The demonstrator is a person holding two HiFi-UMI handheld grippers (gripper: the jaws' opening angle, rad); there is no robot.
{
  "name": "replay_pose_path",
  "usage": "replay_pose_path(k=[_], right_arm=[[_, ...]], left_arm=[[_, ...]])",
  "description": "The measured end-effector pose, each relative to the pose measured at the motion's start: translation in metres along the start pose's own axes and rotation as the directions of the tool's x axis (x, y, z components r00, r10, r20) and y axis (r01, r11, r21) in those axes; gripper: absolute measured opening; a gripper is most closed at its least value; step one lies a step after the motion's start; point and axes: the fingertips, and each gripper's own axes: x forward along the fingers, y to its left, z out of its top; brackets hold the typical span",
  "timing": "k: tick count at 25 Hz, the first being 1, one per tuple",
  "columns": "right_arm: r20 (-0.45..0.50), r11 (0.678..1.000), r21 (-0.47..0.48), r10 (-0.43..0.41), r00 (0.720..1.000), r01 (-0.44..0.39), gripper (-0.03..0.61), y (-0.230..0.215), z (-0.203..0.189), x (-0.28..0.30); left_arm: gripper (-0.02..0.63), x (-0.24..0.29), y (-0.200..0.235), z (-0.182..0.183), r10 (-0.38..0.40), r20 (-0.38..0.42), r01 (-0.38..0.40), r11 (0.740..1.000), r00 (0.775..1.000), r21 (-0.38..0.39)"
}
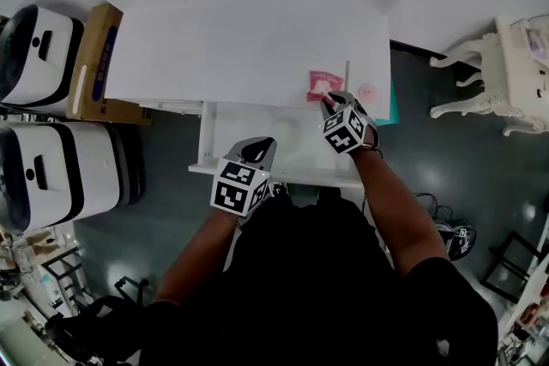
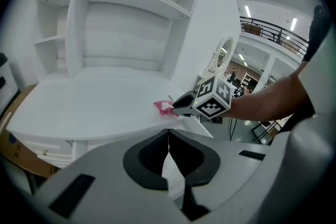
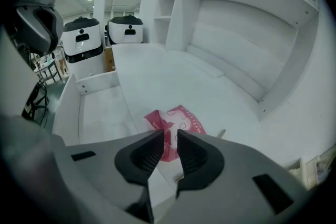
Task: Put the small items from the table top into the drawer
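A pink packet (image 1: 323, 85) lies near the front right edge of the white desk top (image 1: 249, 39). My right gripper (image 1: 329, 101) is at its near edge. In the right gripper view the jaws stand almost together with the crumpled edge of the pink packet (image 3: 176, 120) pinched in the narrow gap. The left gripper view shows that gripper's tip on the pink packet (image 2: 163, 107). A thin stick (image 1: 347, 71) and a small round pinkish item (image 1: 367, 90) lie beside it. The open white drawer (image 1: 300, 157) sits below the desk edge. My left gripper (image 1: 258, 152) hangs over it, shut and empty.
A white hutch with shelves (image 2: 126, 18) backs the desk. Two white machines (image 1: 39, 56) and a cardboard box (image 1: 96, 64) stand at the left. A white ornate table (image 1: 506, 73) stands to the right on the dark floor.
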Motion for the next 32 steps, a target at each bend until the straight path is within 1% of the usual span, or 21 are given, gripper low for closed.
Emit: replay_pose_path(k=[3, 13, 18, 24, 29, 32], right_arm=[[0.001, 1.000, -0.022, 0.000, 1.000, 0.000, 0.067, -0.004, 0.000, 0.006], [0.016, 0.999, 0.008, 0.039, 0.999, -0.039, 0.028, 0.001, 0.003, 0.005], [0.060, 0.999, 0.030, 0.037, 0.997, -0.039, 0.028, 0.004, 0.014, -0.009], [0.127, 0.997, 0.058, 0.041, 0.991, -0.049, 0.027, 0.012, 0.028, -0.039], [0.174, 0.993, 0.083, 0.073, 0.982, -0.089, 0.028, 0.032, 0.030, -0.065], [0.186, 0.986, 0.092, 0.119, 0.975, -0.138, 0.028, 0.050, 0.024, -0.076]], left_arm=[[0.011, 0.001, -0.003, 0.003, 0.013, 0.002, -0.013, 1.000, 1.000, -0.013], [0.011, 0.000, -0.002, -0.001, 0.027, 0.005, -0.027, 0.999, 1.000, -0.047], [0.011, -0.001, 0.001, -0.002, 0.026, 0.020, -0.024, 0.998, 0.999, -0.057], [0.011, 0.000, 0.004, -0.004, 0.021, 0.030, -0.019, 0.998, 0.999, -0.061], [0.011, 0.005, 0.010, -0.010, 0.021, 0.017, -0.020, 0.998, 1.000, -0.060], [0.011, 0.006, 0.012, -0.013, 0.018, 0.013, -0.017, 0.998, 1.000, -0.059]])
